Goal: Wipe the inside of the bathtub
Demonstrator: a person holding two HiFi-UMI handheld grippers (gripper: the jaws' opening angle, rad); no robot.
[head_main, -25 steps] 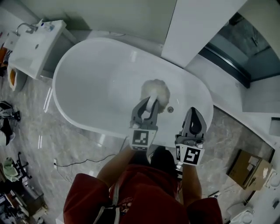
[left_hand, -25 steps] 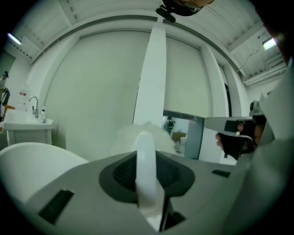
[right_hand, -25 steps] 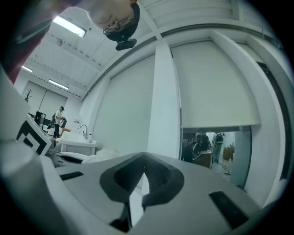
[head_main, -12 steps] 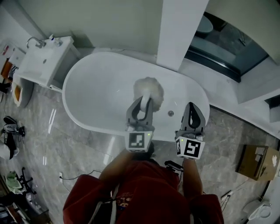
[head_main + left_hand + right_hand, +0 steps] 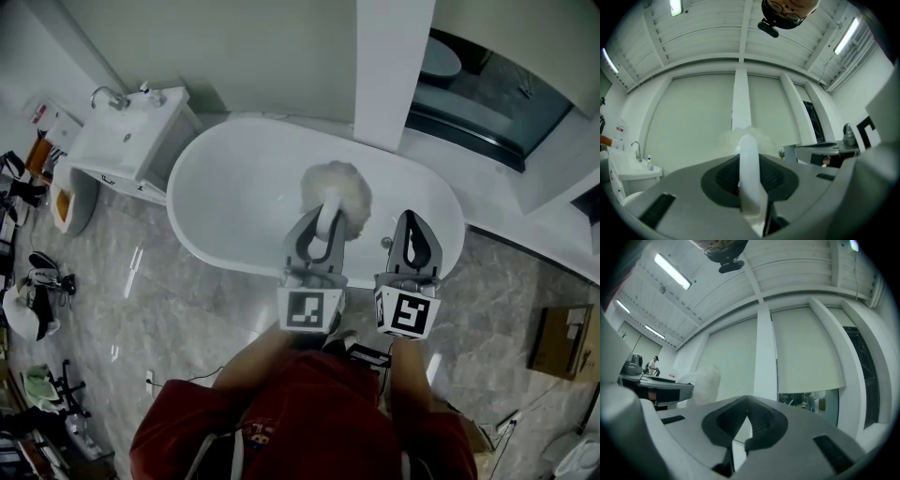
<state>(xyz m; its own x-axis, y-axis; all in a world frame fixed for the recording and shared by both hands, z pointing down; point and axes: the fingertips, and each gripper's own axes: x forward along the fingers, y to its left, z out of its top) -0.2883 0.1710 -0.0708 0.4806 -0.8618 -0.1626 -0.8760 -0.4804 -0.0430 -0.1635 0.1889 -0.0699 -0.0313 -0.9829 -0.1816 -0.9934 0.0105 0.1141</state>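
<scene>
Duster (image 5: 335, 192) clamped lengthwise in left gripper (image 5: 323, 225) jaws, fluffy head pointing forward.

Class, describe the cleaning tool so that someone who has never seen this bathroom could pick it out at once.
Find the white oval bathtub in the middle of the head view. Over its near right part, the left gripper is shut on a white handle ending in a round fluffy head. It is the only fuzzy thing there; the right gripper beside it holds nothing.
</scene>
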